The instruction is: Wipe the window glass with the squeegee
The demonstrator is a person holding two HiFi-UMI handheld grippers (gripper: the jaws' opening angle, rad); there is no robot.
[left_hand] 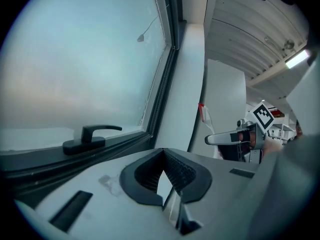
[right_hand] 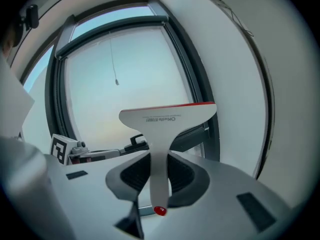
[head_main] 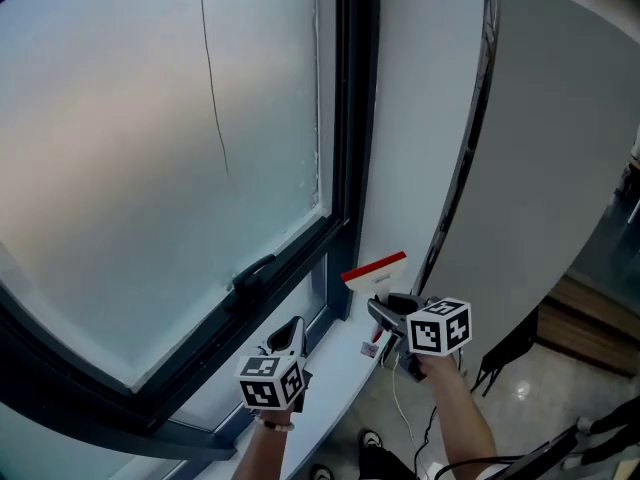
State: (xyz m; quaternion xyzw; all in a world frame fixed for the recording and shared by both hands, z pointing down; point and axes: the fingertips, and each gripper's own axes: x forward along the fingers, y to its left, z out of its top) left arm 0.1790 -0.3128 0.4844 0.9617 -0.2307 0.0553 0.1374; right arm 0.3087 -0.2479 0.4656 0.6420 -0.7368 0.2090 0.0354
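1. My right gripper (right_hand: 159, 176) is clenched on the handle of the white plastic, red-bladed squeegee (right_hand: 167, 116), blade up, right of the pale frosted window glass (head_main: 150, 148) and off it.
2. My left gripper (left_hand: 163, 164) is closed and empty below the glass, leaving room to wipe.

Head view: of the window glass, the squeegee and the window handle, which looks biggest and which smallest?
1. window glass, by far the largest.
2. squeegee.
3. window handle, which looks only slightly smaller and lies farther from the camera, so the order of these last two is unsure.
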